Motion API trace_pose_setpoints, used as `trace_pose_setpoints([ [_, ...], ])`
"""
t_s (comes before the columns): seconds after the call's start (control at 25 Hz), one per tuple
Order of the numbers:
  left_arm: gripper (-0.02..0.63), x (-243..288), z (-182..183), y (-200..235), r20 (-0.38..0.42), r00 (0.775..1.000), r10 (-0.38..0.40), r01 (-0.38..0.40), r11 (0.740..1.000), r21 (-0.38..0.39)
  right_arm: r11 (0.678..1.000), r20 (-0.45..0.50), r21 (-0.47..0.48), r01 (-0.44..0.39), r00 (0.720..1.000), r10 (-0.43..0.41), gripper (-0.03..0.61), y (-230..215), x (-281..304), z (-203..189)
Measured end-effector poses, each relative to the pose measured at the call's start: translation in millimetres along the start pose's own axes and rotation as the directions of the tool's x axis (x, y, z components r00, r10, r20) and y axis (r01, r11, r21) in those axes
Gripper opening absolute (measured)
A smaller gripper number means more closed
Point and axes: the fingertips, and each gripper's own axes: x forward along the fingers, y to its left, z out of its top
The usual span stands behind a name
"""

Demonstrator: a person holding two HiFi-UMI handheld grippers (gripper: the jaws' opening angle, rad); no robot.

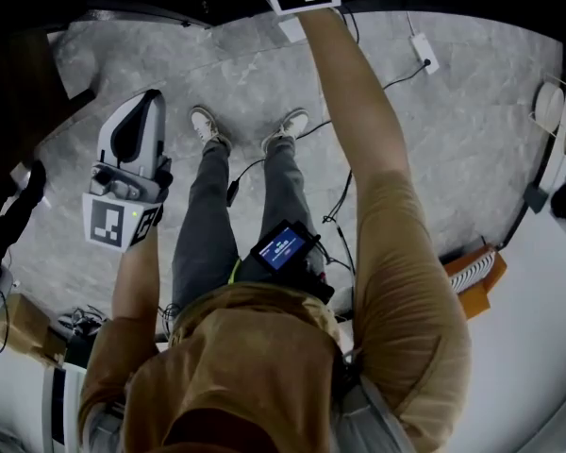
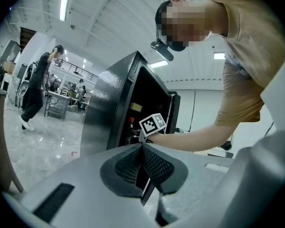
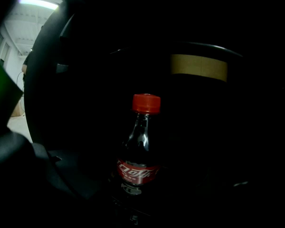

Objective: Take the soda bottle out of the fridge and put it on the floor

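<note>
soda bottle (image 3: 138, 146) is in the fridge (image 2: 107, 113), upright on a dark shelf; red cap, red label, dark drink inside; not on the floor (image 1: 434, 159) yet
right claw (image 2: 148, 126) is reached into the open fridge, arm stretched out forward; jaws spread wide, only the left one shows dimly at the edge of the right gripper view; bottle stands straight ahead between them, apart from the visible jaw, nothing pinched
tan strip (image 3: 198, 67) on the fridge's back wall, above and right of the cap; rest of the interior too dark to read
left claw (image 2: 143, 151) has its mesh pads pressed together, holding nothing; held out to the left of the legs over the floor, well apart from the fridge
fridge door (image 2: 174, 112) stands open on the far side of the opening
small blue-lit screen (image 1: 281, 246) at the person's waist; cables (image 1: 344, 196) run across the grey floor by the shoes (image 1: 208, 125)
another person (image 2: 35, 91) stands far back in the hall
</note>
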Motion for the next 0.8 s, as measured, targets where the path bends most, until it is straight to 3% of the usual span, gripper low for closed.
trace_pose_setpoints([
  [0.2,0.002,4.8,-11.6,-11.0,-0.017,0.999,-0.031,0.031,1.0,-0.001,0.999,0.027,-0.053,0.009,1.0,-0.008,0.301,6.7,-13.1,-7.4],
  [0.56,0.002,28.4,-37.8,-38.1,-0.049,0.995,-0.089,0.09,0.996,0.017,0.999,0.06,-0.029,-0.015,0.998,0.016,0.299,0.9,-65.3,-38.0],
  [0.8,0.002,31.6,-60.0,-67.0,-0.064,0.986,-0.154,0.154,0.988,0.008,0.993,0.074,-0.115,0.004,0.997,0.005,0.299,13.3,-130.1,-59.0],
])
